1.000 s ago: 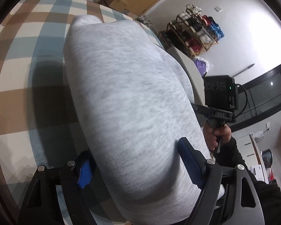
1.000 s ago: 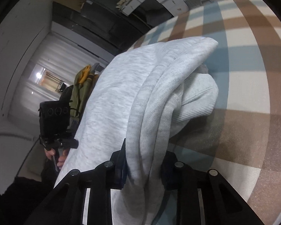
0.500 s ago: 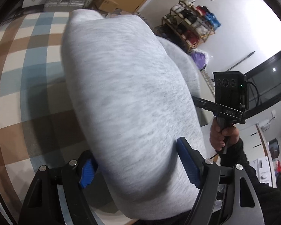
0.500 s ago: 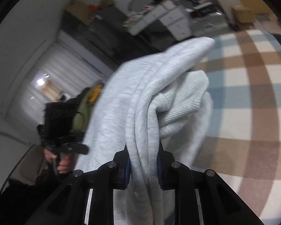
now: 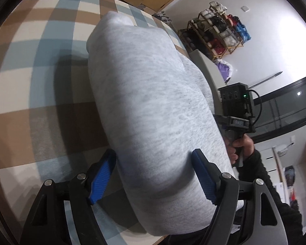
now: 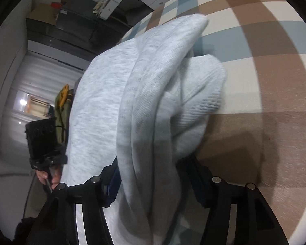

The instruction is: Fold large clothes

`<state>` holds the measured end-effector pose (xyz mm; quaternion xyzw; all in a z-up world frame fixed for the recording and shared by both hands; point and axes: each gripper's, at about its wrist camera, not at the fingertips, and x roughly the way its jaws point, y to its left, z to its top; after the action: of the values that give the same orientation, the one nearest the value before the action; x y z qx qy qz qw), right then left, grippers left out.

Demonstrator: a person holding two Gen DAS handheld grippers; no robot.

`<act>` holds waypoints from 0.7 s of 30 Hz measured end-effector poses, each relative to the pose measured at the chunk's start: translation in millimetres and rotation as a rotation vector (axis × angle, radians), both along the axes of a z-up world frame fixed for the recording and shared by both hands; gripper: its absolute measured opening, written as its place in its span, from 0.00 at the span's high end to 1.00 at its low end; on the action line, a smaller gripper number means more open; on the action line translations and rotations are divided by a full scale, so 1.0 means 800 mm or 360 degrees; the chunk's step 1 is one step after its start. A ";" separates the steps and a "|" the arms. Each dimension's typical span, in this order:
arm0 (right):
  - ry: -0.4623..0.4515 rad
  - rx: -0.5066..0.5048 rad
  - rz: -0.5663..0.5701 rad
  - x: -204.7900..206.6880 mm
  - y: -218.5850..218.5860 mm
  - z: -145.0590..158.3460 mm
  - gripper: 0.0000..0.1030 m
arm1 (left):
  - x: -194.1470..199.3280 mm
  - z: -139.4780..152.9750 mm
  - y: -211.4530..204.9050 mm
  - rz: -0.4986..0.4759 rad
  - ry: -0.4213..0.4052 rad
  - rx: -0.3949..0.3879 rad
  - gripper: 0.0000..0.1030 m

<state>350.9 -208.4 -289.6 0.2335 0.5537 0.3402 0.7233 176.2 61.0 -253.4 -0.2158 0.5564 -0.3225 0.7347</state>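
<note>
Both grippers straddle the folded grey sweatshirt (image 5: 153, 110) over the checked mat (image 5: 40, 65), the left gripper (image 5: 153, 175) gripping its thick roll wide, the right gripper (image 6: 153, 185) opening around bunched layers; set-down appears under way, release and flattening next.

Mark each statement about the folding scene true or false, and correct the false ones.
1. The garment is grey. True.
2. The surface under it is plain white. False: the checked cover has brown, blue and cream squares.
3. The left gripper has blue pads on either side of the garment. True.
4. The right gripper has nothing between its fingers. False: folds of the garment hang between them as its jaws are opening.
5. A rack of bags stands against the wall. True.
</note>
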 end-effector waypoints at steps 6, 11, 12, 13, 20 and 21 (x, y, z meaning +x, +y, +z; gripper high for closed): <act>-0.0059 0.0072 0.0028 -0.009 0.010 0.010 0.71 | -0.005 0.025 -0.006 -0.0078 -0.0072 -0.0038 0.39; -0.0169 0.0120 0.0002 -0.032 0.005 0.041 0.74 | -0.010 0.057 -0.023 -0.0157 -0.0129 0.0000 0.41; -0.0194 0.0135 -0.0016 -0.039 0.001 0.050 0.74 | -0.009 0.061 -0.027 -0.0166 -0.0134 0.0002 0.41; -0.0207 0.0154 -0.0024 -0.042 -0.010 0.055 0.74 | -0.008 0.070 -0.032 -0.0186 -0.0140 0.0006 0.41; -0.0334 0.0216 -0.0204 -0.083 -0.090 0.116 0.74 | 0.012 0.112 -0.084 -0.0312 -0.0203 -0.0021 0.42; -0.0335 0.0202 -0.0246 -0.088 -0.104 0.126 0.74 | 0.016 0.121 -0.099 -0.0347 -0.0223 -0.0014 0.41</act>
<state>280.5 -291.6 -188.8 0.2839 0.4323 0.3404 0.7853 189.1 -18.2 -156.6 -0.1342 0.5224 -0.4172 0.7315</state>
